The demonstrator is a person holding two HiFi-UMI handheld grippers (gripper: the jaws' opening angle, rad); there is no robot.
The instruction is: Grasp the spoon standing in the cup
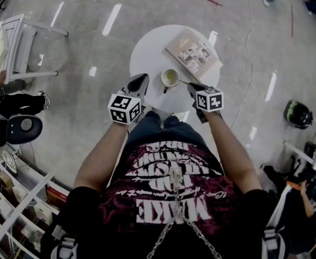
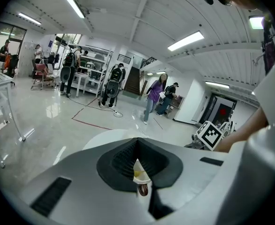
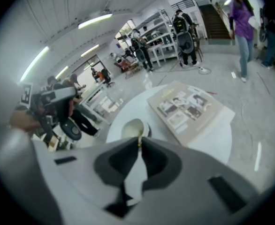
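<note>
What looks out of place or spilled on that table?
Nothing spilled. The book pokes slightly past the far edge of the table. The cup sits upright, its spoon leaning toward the right gripper, whose jaws pinch the handle.

Spoon (image 1: pixel 183 81) in cup (image 1: pixel 170 78); book (image 1: pixel 193 53) behind, on table (image 1: pixel 147 53).

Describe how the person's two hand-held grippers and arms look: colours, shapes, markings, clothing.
The left hand-held gripper and right hand-held gripper both have grey bodies tapering to pointed jaws lined with black ribbed pads. Each carries a white cube with black square markers. The person wears a black short-sleeved T-shirt printed red and white; a metal chain hangs down its front.
</note>
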